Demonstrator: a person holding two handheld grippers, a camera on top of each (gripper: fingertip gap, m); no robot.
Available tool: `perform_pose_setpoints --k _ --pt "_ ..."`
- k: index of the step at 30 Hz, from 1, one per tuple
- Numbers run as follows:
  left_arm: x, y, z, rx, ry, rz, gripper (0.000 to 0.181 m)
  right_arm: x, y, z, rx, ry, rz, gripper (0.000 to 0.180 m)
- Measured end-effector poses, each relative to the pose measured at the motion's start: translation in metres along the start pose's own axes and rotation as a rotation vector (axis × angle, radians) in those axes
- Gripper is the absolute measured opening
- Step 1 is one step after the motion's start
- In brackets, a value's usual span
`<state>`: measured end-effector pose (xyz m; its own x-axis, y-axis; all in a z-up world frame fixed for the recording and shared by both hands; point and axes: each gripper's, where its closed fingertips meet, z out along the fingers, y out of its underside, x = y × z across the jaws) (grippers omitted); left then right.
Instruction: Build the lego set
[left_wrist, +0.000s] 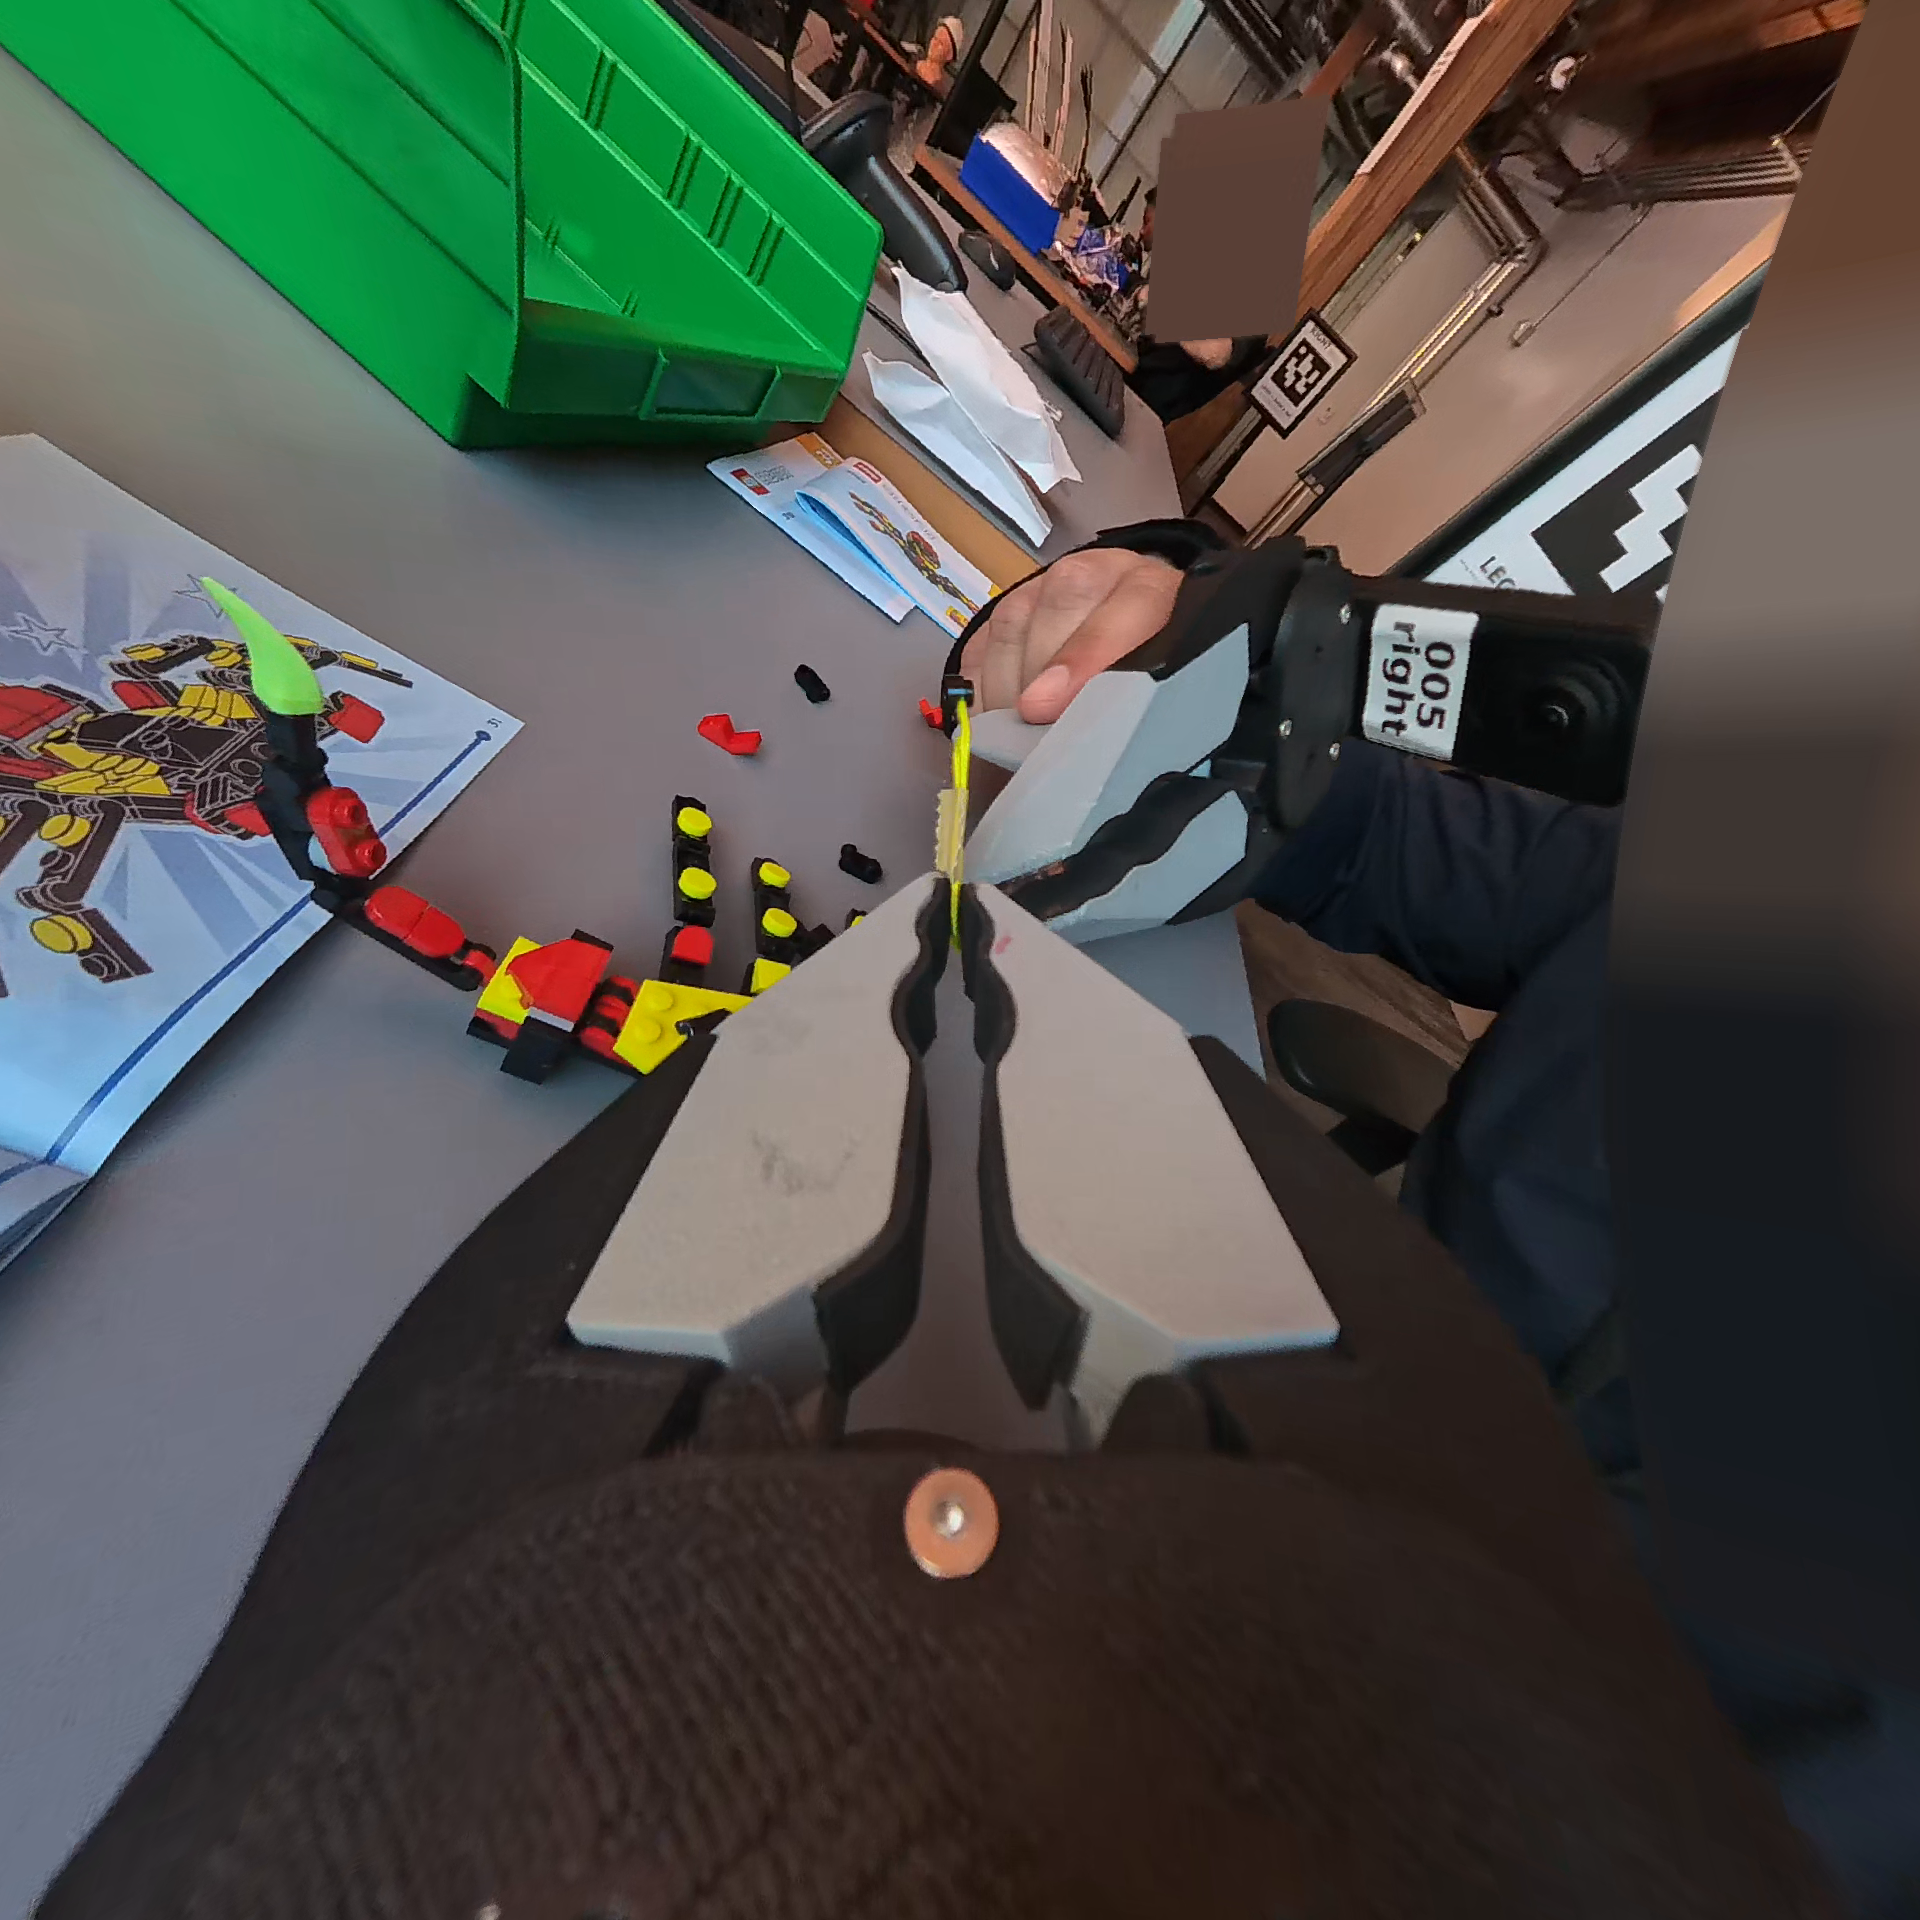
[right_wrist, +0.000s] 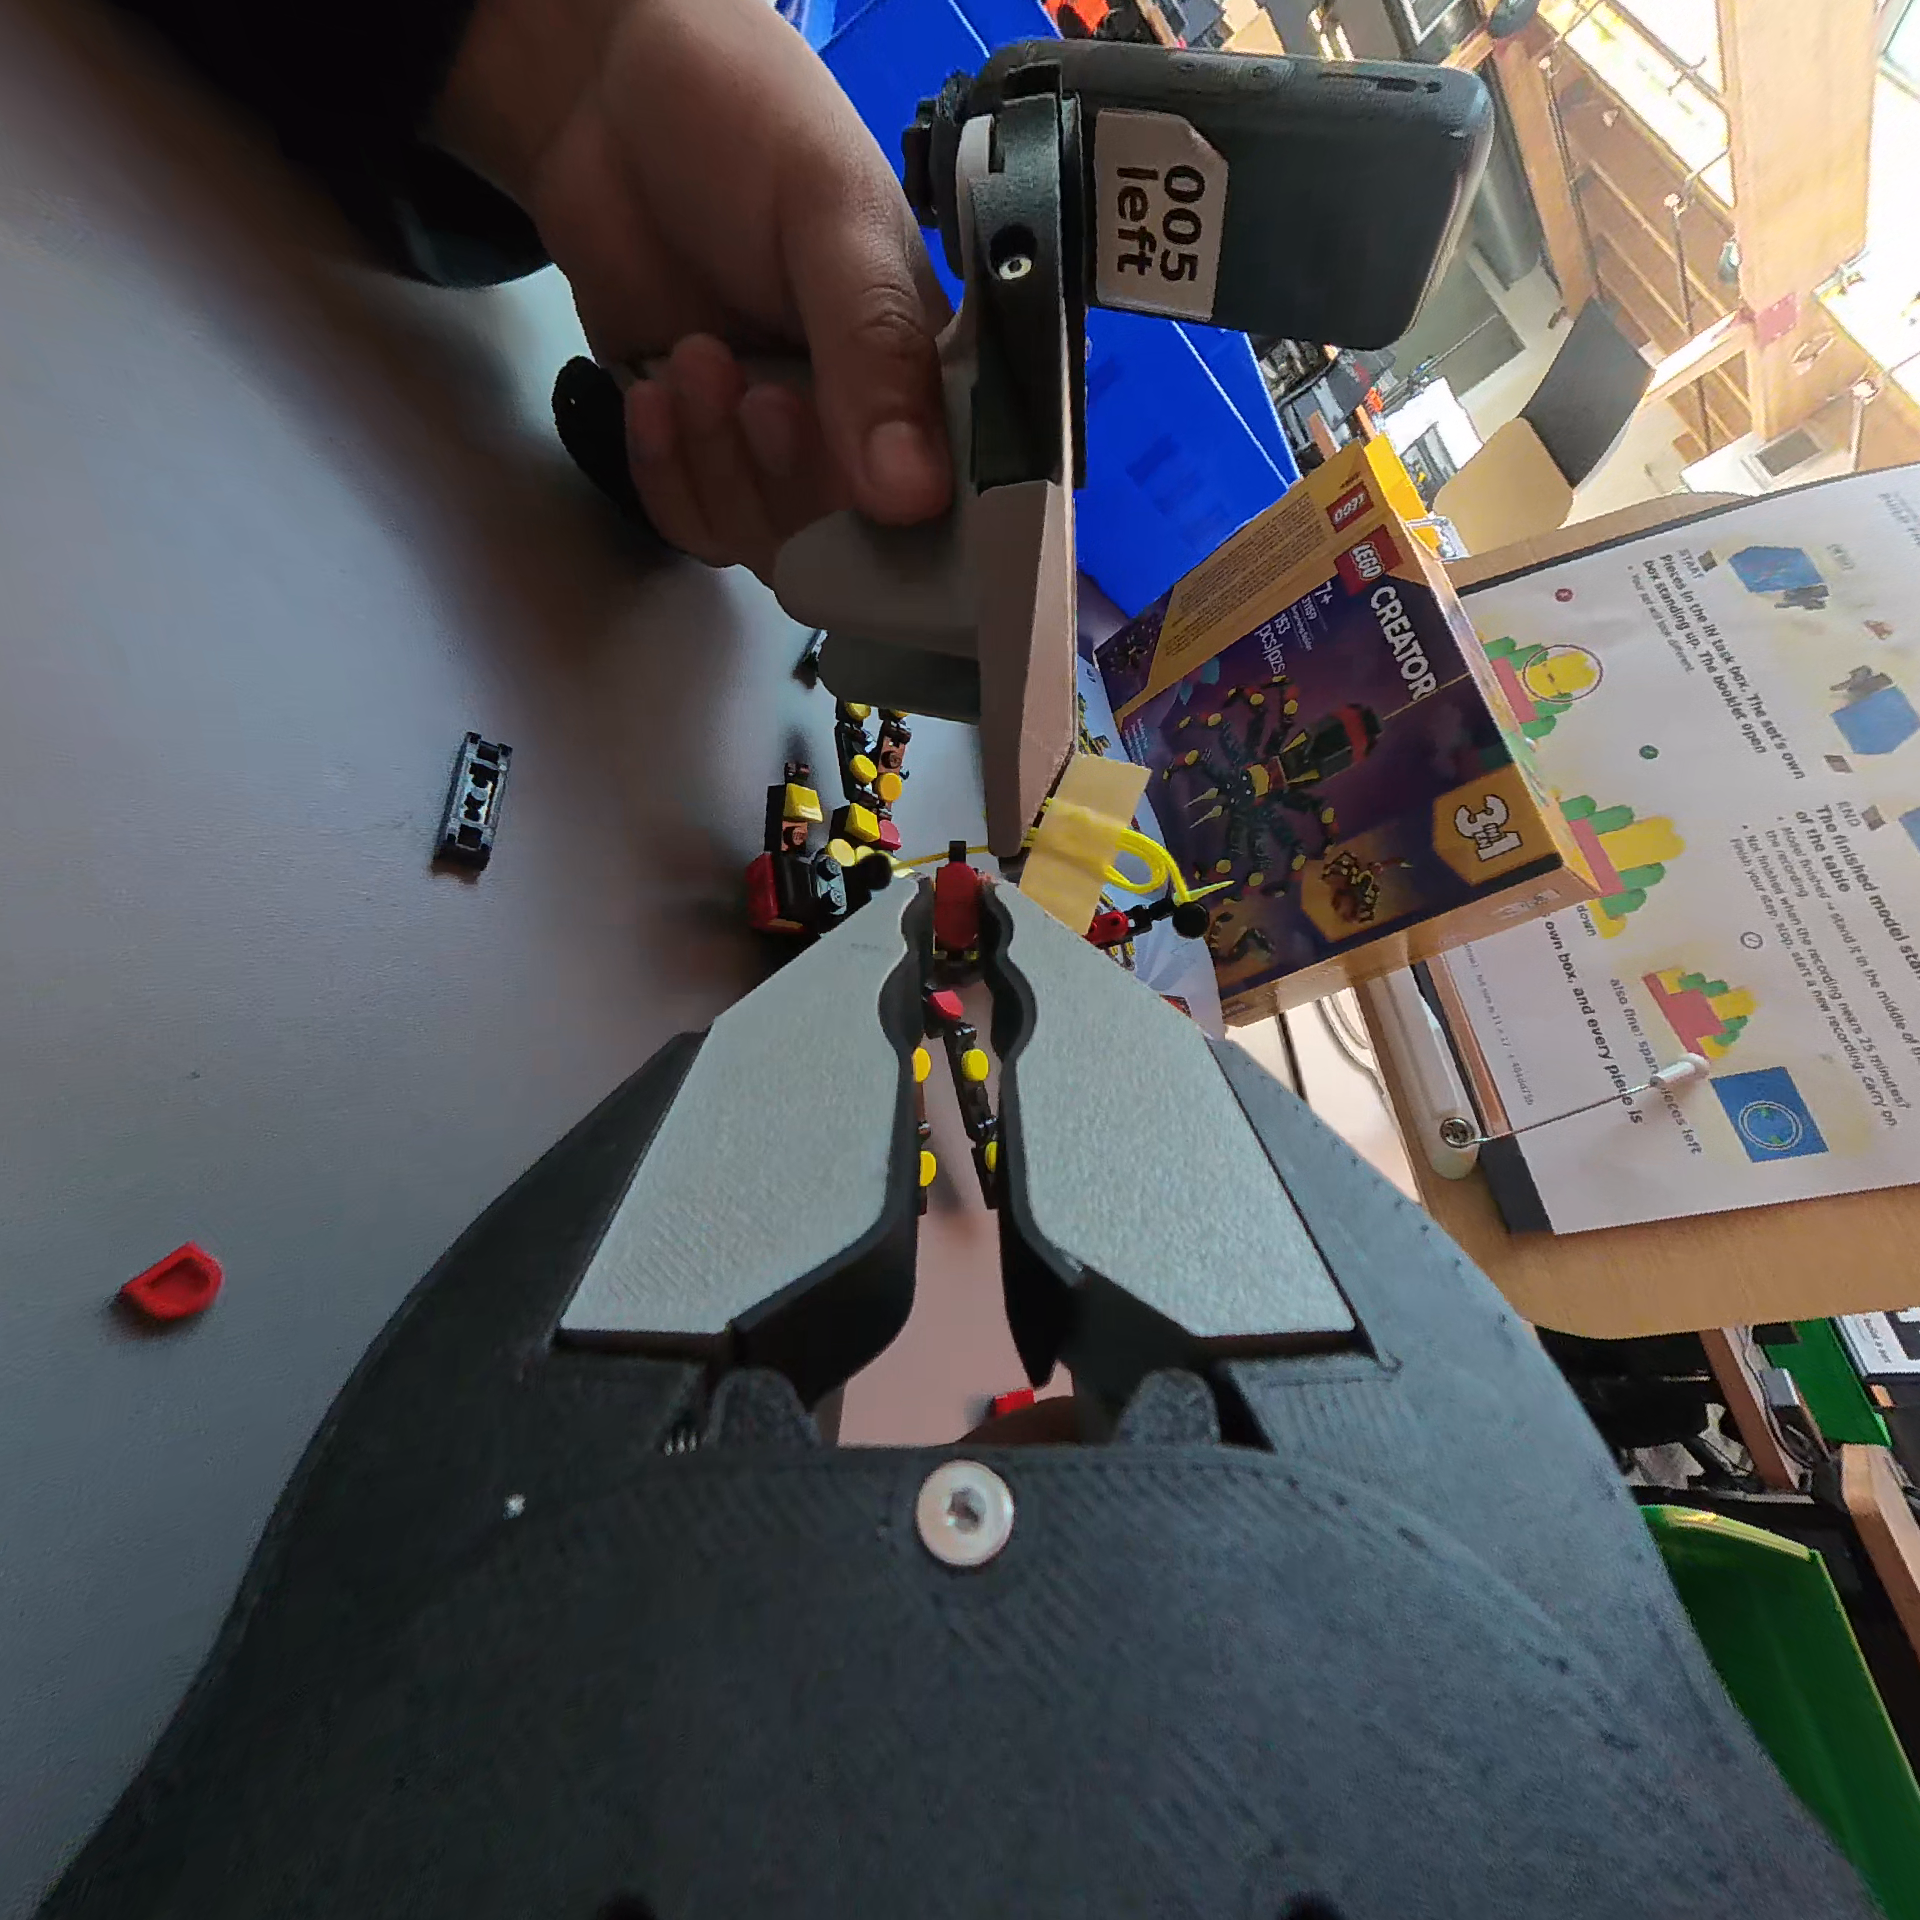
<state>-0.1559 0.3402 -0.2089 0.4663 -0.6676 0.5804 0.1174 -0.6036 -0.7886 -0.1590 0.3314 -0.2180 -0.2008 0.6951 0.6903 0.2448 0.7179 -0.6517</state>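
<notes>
Lego leg (right_wrist: 956, 914) pinched by right gripper (right_wrist: 951, 883); left gripper (left_wrist: 954, 883) nips yellow string (left_wrist: 961, 748) (ends hidden).

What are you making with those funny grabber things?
A person is building a Lego creature with a gripper in each hand. The left gripper is shut on a thin yellow string. The right gripper is shut on a small red and black piece. The half-built red, yellow and black model lies on the grey table beside the open instruction booklet.
</notes>
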Motion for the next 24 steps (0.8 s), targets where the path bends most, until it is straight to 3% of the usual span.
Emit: perform_pose_setpoints --k 24 --pt "0.001 0.0069 0.0046 -0.039 0.01 -0.005 0.0 -0.0057 0.0058 0.0047 -0.034 -0.02 0.006 0.004"
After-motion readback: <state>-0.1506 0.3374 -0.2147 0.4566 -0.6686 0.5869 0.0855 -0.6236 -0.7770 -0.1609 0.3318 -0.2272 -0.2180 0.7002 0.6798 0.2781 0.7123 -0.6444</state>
